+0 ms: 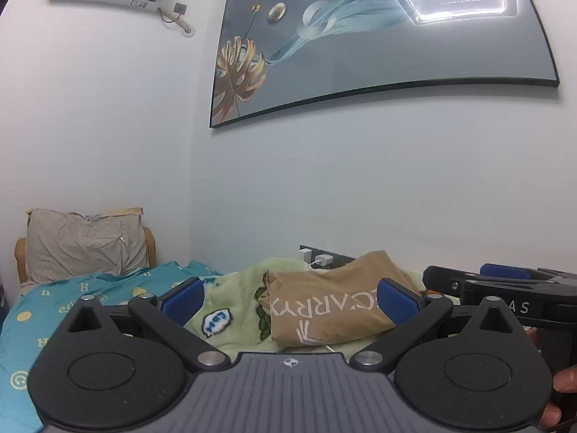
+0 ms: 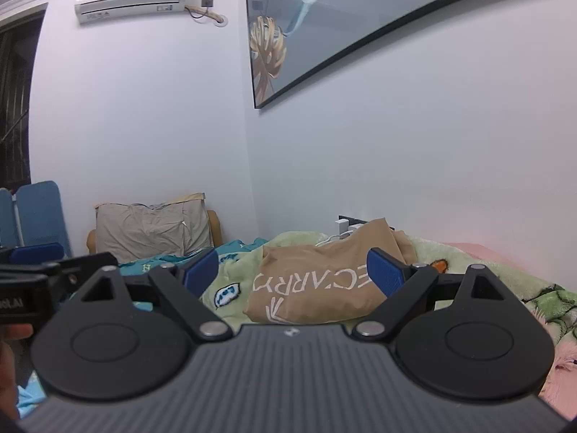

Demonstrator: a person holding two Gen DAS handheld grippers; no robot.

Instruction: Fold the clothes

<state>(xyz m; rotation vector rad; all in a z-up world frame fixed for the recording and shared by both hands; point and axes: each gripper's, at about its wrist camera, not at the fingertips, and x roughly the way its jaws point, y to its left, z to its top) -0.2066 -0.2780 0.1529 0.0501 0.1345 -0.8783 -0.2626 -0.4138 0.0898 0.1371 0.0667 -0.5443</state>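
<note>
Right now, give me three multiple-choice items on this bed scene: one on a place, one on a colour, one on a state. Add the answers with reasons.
1. Where does the tan garment lie?
A. On the green blanket
B. On the grey pillow
C. Hanging on the wall

2. What colour are the pads of the right tongs?
A. Red
B. Blue
C. White

3. How do the left tongs stand?
A. Shut on the garment
B. Shut on the pillow
C. Open, holding nothing

Answers: 1 A, green plush shows under and around the garment. 2 B, both textured pads are blue. 3 C, the pads stand wide apart with the garment lying beyond them.
</note>
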